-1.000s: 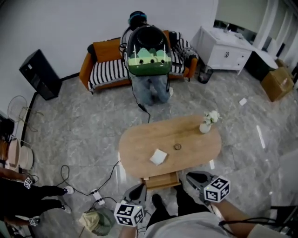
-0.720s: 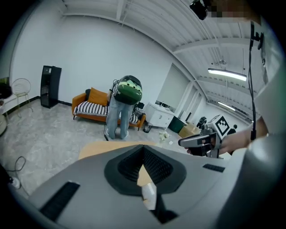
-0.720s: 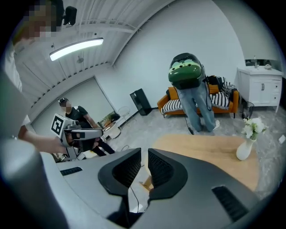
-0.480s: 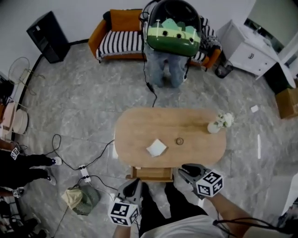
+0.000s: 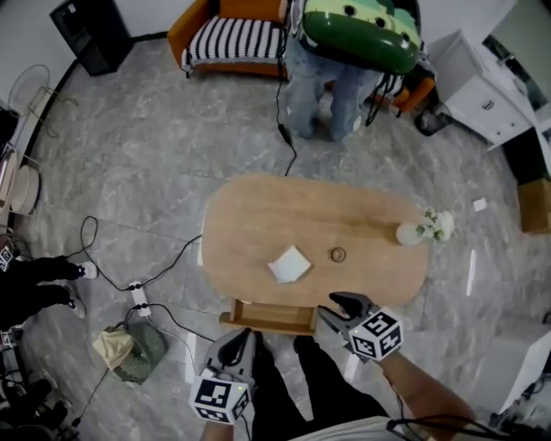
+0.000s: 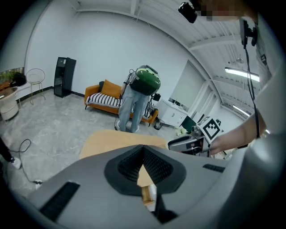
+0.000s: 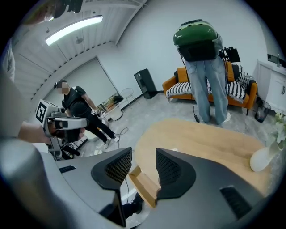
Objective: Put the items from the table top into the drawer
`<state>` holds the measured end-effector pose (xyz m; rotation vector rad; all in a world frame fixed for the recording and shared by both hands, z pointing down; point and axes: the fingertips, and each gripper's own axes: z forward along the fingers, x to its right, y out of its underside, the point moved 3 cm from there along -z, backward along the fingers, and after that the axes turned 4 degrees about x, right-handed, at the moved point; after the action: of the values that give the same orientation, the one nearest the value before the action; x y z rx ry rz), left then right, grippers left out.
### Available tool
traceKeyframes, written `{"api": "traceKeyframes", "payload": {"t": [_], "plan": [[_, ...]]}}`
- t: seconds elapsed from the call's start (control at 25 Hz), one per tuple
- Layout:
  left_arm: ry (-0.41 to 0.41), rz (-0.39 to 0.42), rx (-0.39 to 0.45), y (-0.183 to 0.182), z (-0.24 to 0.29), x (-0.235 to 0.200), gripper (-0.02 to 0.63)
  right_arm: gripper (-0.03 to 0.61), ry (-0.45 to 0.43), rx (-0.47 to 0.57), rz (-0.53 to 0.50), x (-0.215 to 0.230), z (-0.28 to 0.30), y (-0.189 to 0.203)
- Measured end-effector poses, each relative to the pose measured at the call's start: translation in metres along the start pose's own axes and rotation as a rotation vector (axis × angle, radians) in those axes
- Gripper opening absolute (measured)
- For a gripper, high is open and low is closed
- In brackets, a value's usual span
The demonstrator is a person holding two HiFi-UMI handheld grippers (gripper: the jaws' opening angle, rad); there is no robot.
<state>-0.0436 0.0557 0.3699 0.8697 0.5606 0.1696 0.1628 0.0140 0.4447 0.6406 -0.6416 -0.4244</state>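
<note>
An oval wooden table (image 5: 258, 220) carries a white square pad (image 5: 290, 263), a small brown ring (image 5: 337, 255) and a white vase of flowers (image 5: 413, 232). A shallow wooden drawer (image 5: 269, 316) stands pulled out at the table's near edge. My left gripper (image 5: 238, 343) hangs shut just in front of the drawer's left part; in the left gripper view its jaws (image 6: 143, 150) meet at the tips. My right gripper (image 5: 334, 303) sits at the drawer's right corner. Its jaws (image 7: 143, 154) have just been opening and hold nothing; the drawer (image 7: 143, 183) shows through the gap.
A person with a green backpack (image 5: 362, 26) stands at the table's far side, before an orange striped sofa (image 5: 232, 34). Cables and a power strip (image 5: 138, 297) and a cloth heap (image 5: 129, 349) lie on the floor at left. A white cabinet (image 5: 478, 86) stands at right.
Both grippers have come down and forward to the drawer's front. The right jaws have spread apart. The table now fills more of the head view.
</note>
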Motion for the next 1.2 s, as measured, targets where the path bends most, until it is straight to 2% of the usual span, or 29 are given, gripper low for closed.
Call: {"api": "traceKeyframes", "payload": {"t": [0.44, 1.0, 1.2], "plan": [[-0.022, -0.05, -0.036, 0.047, 0.041, -0.036, 0.0, 0.227, 0.017, -0.07, -0.008, 0.042, 0.071, 0.035], [-0.035, -0.088, -0.031, 0.09, 0.077, -0.061, 0.0, 0.319, 0.079, -0.163, -0.08, 0.089, 0.154, 0.096], [-0.047, -0.101, -0.029, 0.108, 0.089, -0.065, 0.0, 0.353, 0.126, -0.207, -0.144, 0.109, 0.178, 0.117]]}}
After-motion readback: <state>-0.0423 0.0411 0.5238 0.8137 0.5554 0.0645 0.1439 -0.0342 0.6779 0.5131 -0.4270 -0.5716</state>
